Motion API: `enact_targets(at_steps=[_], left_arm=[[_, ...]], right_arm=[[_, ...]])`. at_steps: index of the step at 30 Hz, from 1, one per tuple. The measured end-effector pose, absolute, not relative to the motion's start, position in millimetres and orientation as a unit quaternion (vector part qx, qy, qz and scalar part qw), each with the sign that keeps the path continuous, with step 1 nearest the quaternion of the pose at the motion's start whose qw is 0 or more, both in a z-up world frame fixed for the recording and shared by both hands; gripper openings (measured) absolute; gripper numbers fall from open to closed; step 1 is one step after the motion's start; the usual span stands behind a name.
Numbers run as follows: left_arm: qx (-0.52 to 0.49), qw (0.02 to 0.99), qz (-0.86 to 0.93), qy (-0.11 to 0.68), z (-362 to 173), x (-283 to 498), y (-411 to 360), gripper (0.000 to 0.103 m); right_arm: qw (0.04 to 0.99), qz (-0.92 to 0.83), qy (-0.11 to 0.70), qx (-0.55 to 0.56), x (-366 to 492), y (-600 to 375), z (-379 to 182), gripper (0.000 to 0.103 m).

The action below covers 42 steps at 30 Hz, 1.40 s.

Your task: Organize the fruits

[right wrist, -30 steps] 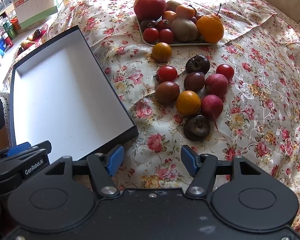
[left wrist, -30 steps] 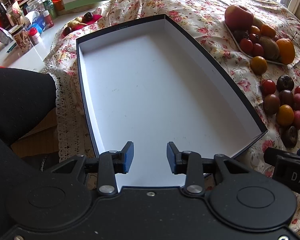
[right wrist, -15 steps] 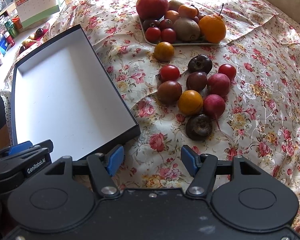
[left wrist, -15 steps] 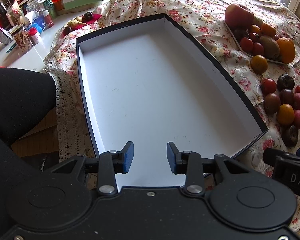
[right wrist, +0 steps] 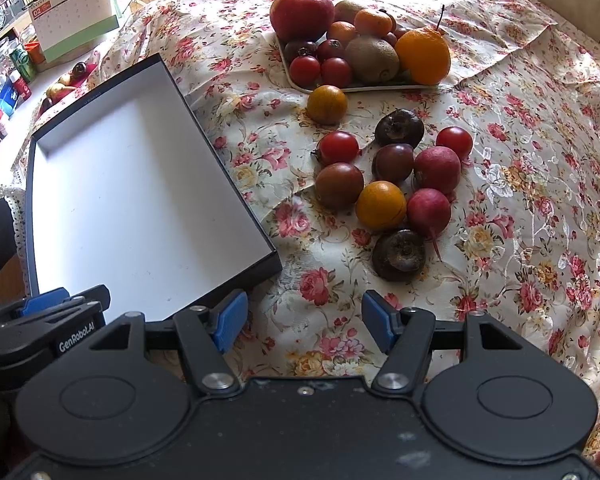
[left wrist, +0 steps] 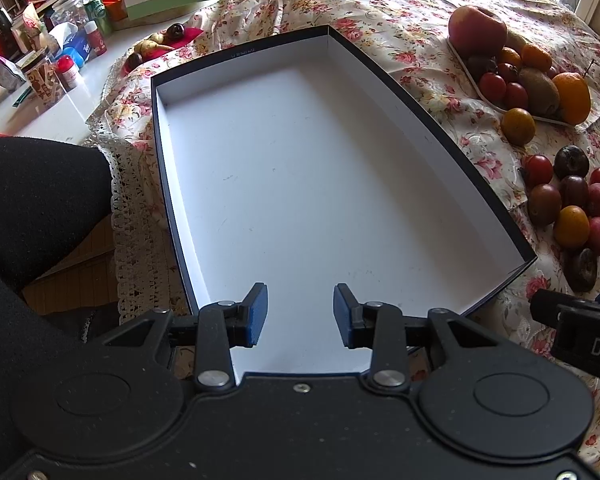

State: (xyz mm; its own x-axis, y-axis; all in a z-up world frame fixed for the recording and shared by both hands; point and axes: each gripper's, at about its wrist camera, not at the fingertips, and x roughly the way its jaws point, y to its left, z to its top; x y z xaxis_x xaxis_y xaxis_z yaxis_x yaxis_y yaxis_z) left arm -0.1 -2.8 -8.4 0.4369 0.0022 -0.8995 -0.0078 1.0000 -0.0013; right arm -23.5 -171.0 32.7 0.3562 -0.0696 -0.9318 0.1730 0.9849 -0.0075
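Both grippers' jaws stand wide, holding nothing: left gripper (left wrist: 300,314) over the box (left wrist: 452,148), right gripper (right wrist: 304,322) above the tablecloth (right wrist: 520,128). Loose fruits (right wrist: 380,205), perhaps tomatoes, lie at 12 o'clock.

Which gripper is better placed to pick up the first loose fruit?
Right. The right gripper faces the loose fruit pile on the cloth, jaws open and empty. The left gripper hangs over the empty box, with the fruit off to its side.

Box (right wrist: 140,184): shallow, dark outside, white inside, nothing in it, lay flat.
Loose fruits (right wrist: 388,184): tomatoes, orange and dark round ones clustered right of the box.
Plate (right wrist: 364,89): beyond the cluster, held apple (right wrist: 302,14), kiwi (right wrist: 372,58), orange (right wrist: 424,56).
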Motion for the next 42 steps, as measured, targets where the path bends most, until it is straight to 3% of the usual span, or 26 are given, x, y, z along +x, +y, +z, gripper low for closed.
enact_targets(at_steps=[15,23,29,35,42], left_arm=[[0.008,0.848,-0.004,0.530,-5.5,0.0,-6.4,0.045],[0.015,0.850,-0.016,0.527,-1.8,0.2,-11.1,0.045],[0.028,0.849,-0.023,0.528,-2.0,0.3,-17.9,0.045],[0.035,0.848,-0.027,0.528,-1.8,0.5,-21.9,0.045],[0.036,0.847,-0.027,0.529,-2.0,0.5,-23.2,0.045]], right_arm=[[0.825,-0.061,0.559,0.044,-20.1,-182.8,31.8,0.057],[0.824,-0.107,0.554,0.059,-19.3,-242.7,40.0,0.053],[0.818,-0.147,0.543,0.121,-25.3,-300.9,32.0,0.044],[0.803,-0.151,0.555,0.160,-22.1,-308.0,18.7,0.019],[0.815,-0.078,0.540,0.197,-18.7,-279.0,18.8,0.019]])
